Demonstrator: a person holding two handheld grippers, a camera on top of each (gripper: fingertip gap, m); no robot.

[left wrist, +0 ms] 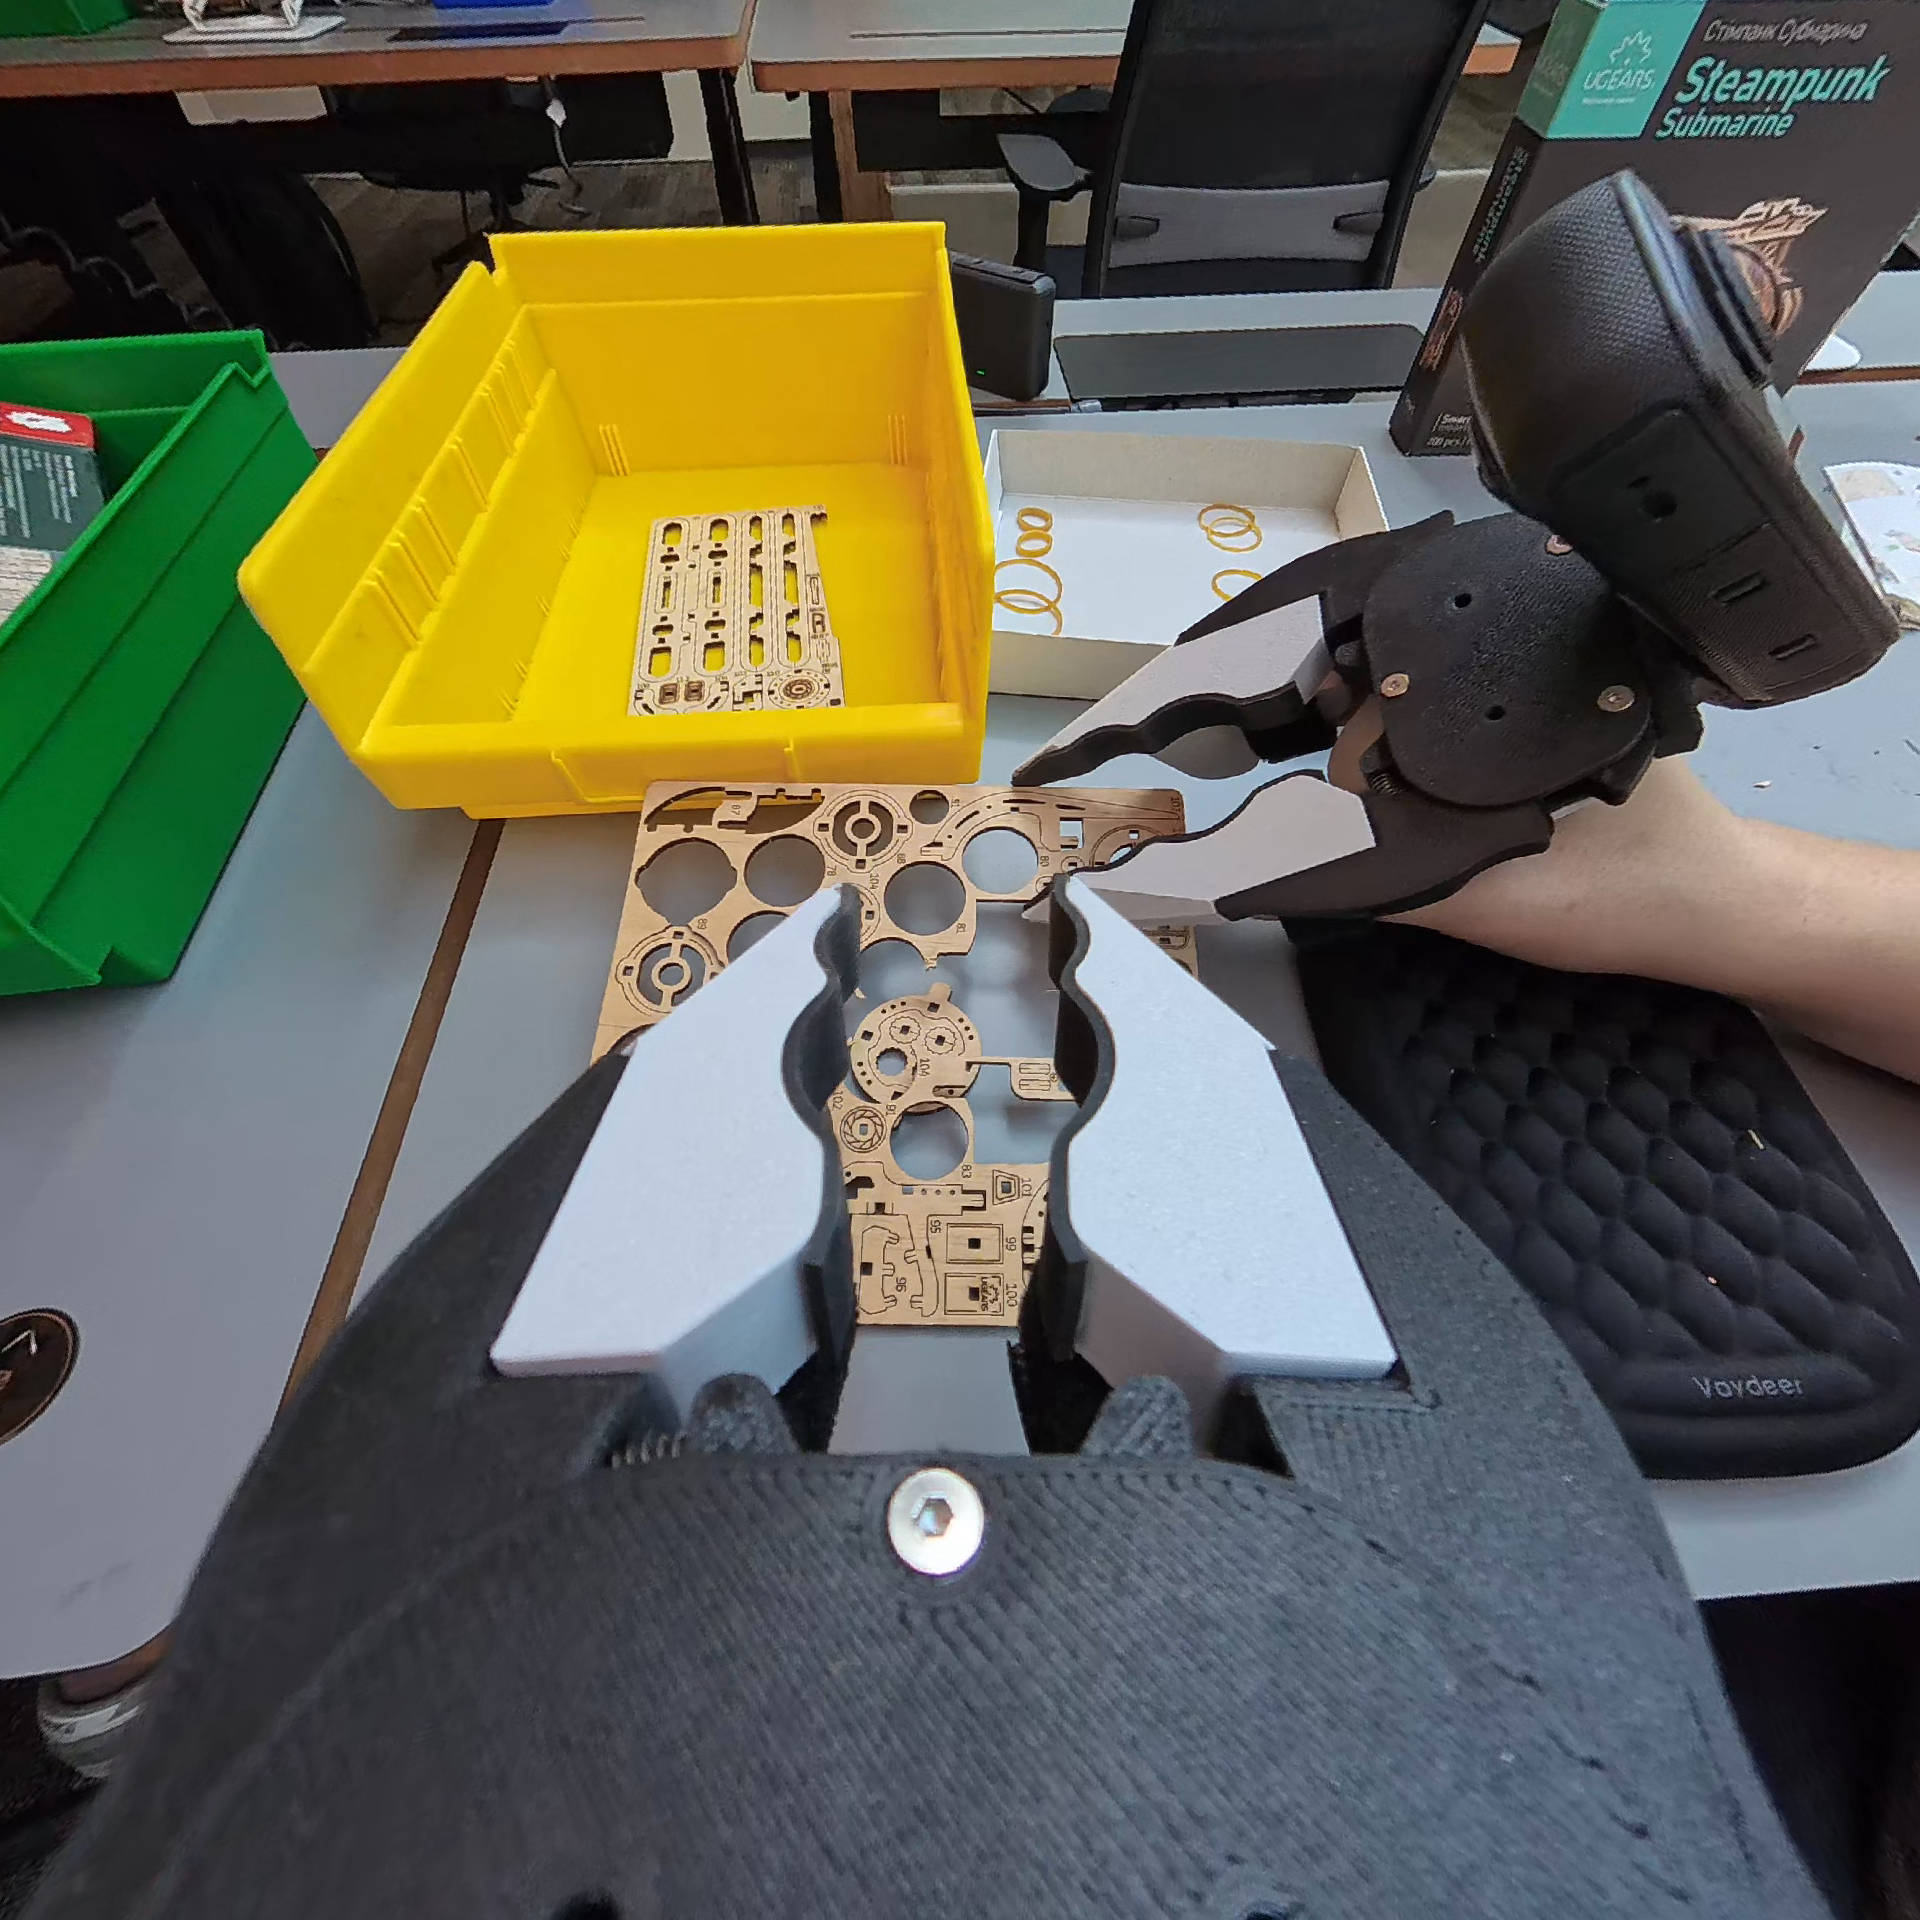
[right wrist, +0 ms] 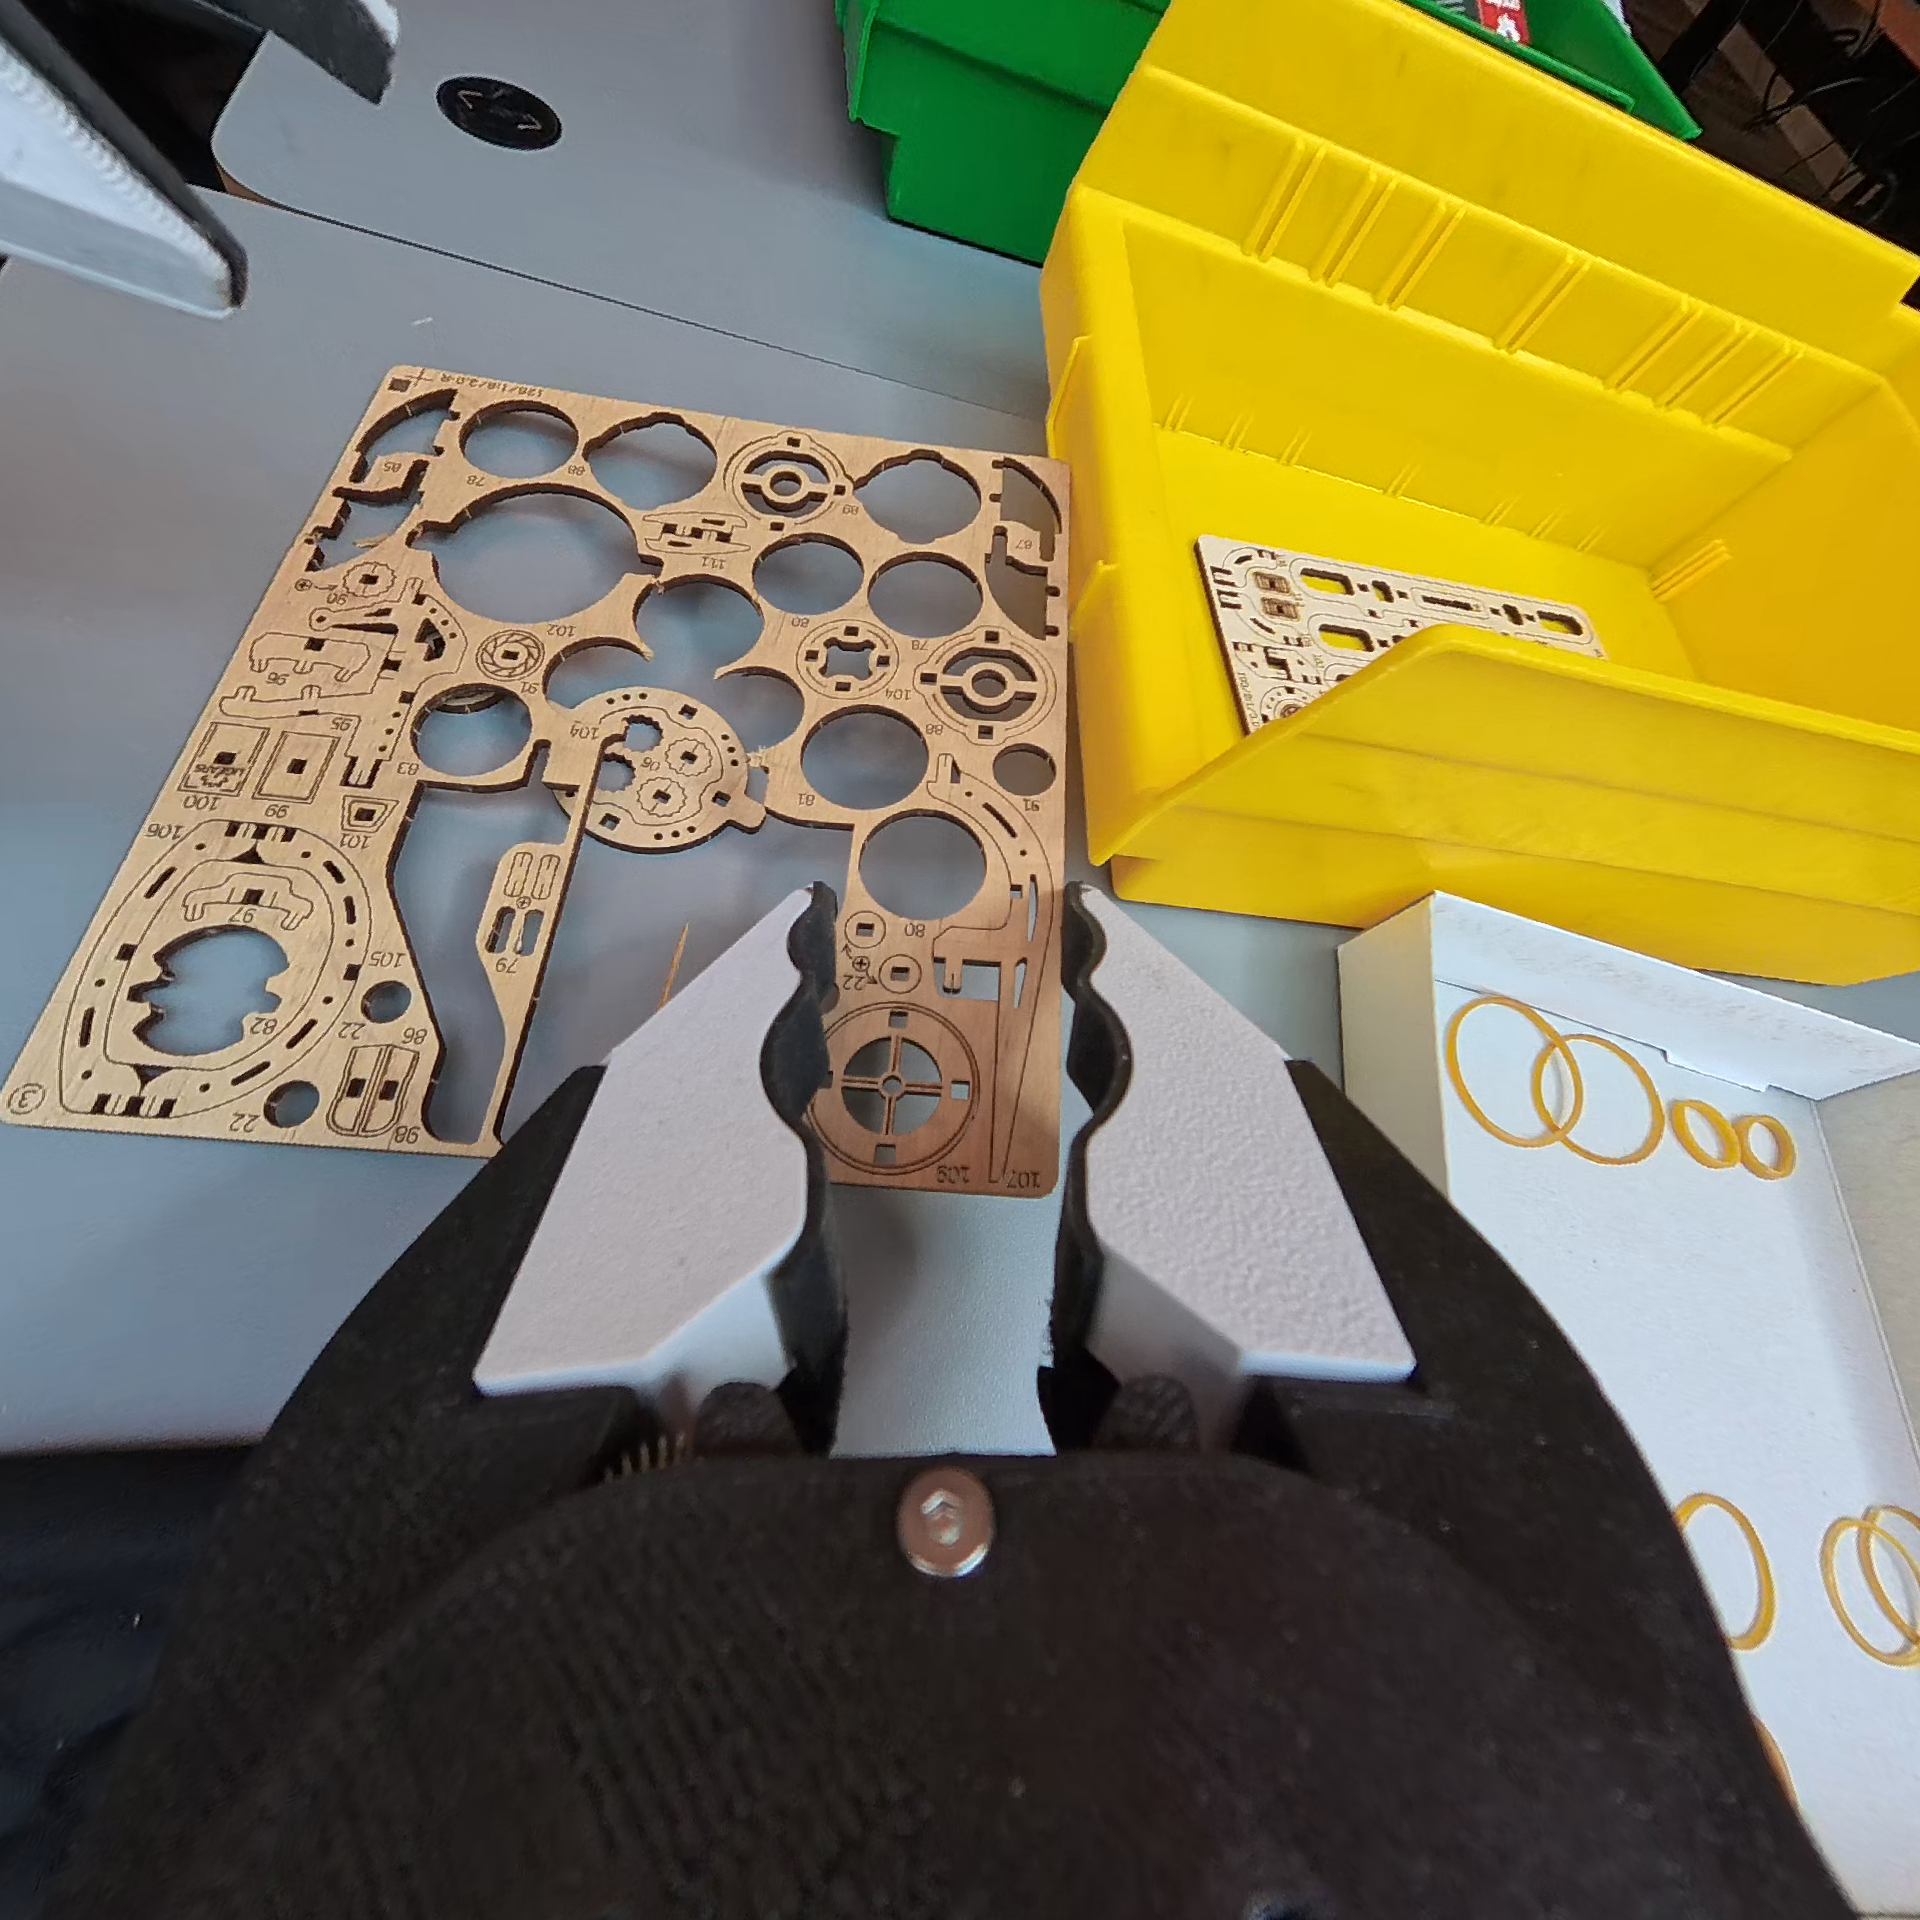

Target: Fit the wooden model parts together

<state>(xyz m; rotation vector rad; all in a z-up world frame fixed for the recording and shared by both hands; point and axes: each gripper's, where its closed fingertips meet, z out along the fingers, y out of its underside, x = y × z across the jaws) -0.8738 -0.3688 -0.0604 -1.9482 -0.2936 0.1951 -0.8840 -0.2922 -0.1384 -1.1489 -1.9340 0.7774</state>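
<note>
A laser-cut wooden parts sheet [left wrist: 977,1247] lies flat on the grey table, with many round holes where parts have come out. A round geared disc [left wrist: 914,1044] still sits in its middle. My left gripper [left wrist: 954,902] is open and empty, above the sheet's near edge. My right gripper [left wrist: 1023,844] comes in from the right, open and empty, with its tips over the sheet's far right corner. In the right wrist view the sheet [right wrist: 260,675] spreads ahead and my right gripper [right wrist: 945,896] straddles its near corner. The left gripper's fingers [right wrist: 104,208] show at the top left.
A yellow bin [left wrist: 665,758] behind the sheet holds a second wooden sheet [left wrist: 738,613]. A green bin [left wrist: 156,727] stands left. A white tray [left wrist: 1174,447] with yellow rubber bands [left wrist: 1029,592] sits right of the yellow bin. A black padded mat [left wrist: 1621,1195] and a product box [left wrist: 1662,208] are at the right. Spacing between my two grippers at the tips: around 11 cm. My right gripper's tips are some 5 cm from the round geared disc [left wrist: 914,1044]. My right wrist view [right wrist: 660,757] looks at it from another angle.
</note>
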